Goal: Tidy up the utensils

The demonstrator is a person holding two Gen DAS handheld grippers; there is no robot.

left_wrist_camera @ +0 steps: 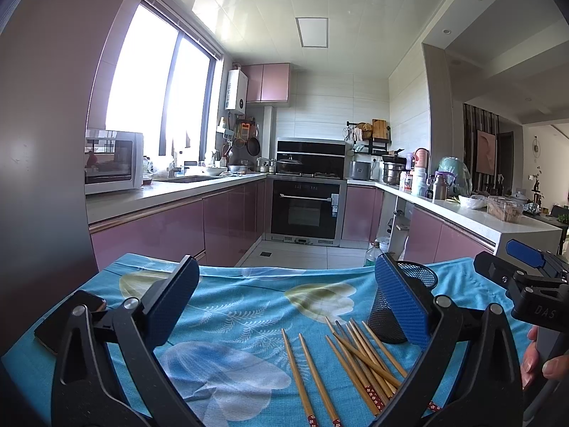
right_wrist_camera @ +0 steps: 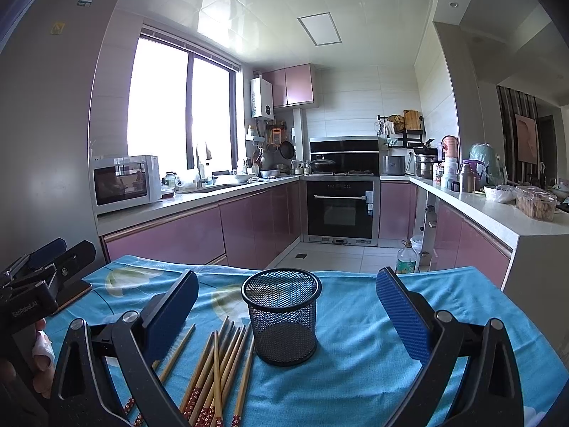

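Blue cloth: chopsticks beside mesh cup, between right gripper fingers.

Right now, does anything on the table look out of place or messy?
Yes: the chopsticks lie loose in a crossed pile on the blue cloth, beside the upright mesh cup, which looks empty.

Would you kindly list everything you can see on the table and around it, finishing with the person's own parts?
chopsticks: about ten, wooden with red patterned ends, loose on the cloth left of the holder
mesh holder: one, black, upright, empty
tablecloth: one, blue floral, covering the table
phone: one, dark, left table edge
microwave: one, white, left counter
oven: one, black, far wall
left tongs: black with blue pads, open
right tongs: same, open
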